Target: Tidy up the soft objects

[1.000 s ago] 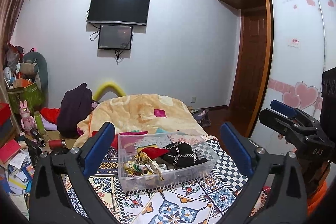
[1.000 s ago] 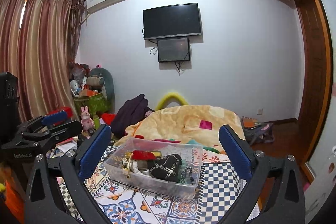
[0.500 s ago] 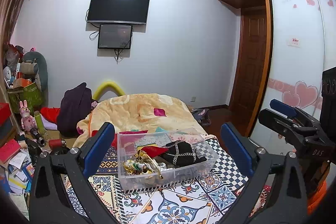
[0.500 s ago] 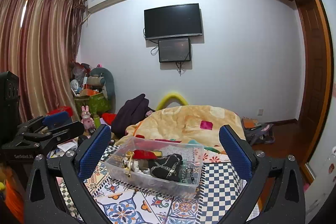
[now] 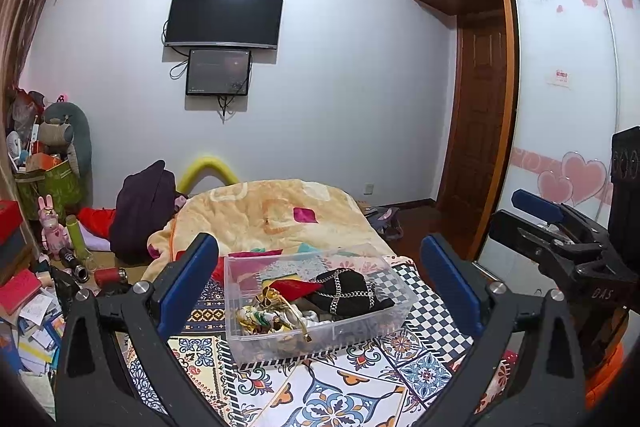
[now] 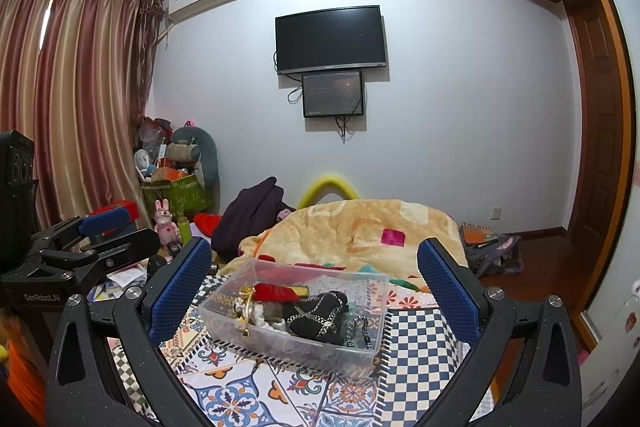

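Standing on the patterned bedspread (image 5: 332, 399), a clear plastic bin (image 5: 316, 301) holds the soft things: a bundle of gold and pale fabric (image 5: 266, 313) at its left end, a red piece (image 5: 292, 287) in the middle, and a black pouch with chain trim (image 5: 348, 287) at its right end. What lies under these is too jumbled to make out.

The left gripper (image 5: 320, 285) has its blue-padded fingers (image 5: 188, 279) spread wide and holds nothing; in the left wrist view the bin sits between and beyond them, well apart from both pads, with the left pad lined up just beside the bin's left wall. At the far right of that view the right gripper (image 5: 560, 231) shows from the side, level with the bin's right end.

In the right wrist view the left gripper (image 6: 100, 235) shows at the far left edge, then the right gripper's own fingers (image 6: 180, 287), also spread wide and empty. The bin (image 6: 296, 315) lies ahead between them, turned at an angle, nearer the left pad than the right.

Behind the bin a peach blanket (image 6: 360, 231) is heaped on the bed, with a dark garment (image 6: 252, 215) to its left.
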{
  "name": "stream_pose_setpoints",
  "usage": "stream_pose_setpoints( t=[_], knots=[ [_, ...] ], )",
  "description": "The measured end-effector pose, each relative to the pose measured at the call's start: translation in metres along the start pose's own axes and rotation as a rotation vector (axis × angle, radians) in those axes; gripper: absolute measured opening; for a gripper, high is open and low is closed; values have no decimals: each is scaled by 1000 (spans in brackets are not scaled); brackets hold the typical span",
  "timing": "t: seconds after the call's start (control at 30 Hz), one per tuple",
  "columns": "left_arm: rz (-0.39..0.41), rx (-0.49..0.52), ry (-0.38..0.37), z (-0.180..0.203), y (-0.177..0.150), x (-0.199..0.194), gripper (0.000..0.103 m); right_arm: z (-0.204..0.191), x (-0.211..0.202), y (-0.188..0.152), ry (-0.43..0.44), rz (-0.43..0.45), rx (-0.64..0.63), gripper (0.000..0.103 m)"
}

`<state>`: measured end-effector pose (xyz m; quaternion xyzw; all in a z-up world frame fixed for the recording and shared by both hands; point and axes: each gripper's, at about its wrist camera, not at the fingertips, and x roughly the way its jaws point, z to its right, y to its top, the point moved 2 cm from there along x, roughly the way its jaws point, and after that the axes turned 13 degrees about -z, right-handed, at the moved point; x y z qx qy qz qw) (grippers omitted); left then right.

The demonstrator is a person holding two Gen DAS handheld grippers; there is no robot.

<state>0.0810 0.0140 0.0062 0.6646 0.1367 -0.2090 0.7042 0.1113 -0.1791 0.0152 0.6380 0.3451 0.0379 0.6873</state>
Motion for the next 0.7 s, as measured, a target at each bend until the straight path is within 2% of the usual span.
stream_pose_setpoints(
  t=[0.7],
  knots=[
    [4, 8, -10, 5, -1, -3, 103, -3, 3, 1, -19, -2, -15, 103]
  ],
)
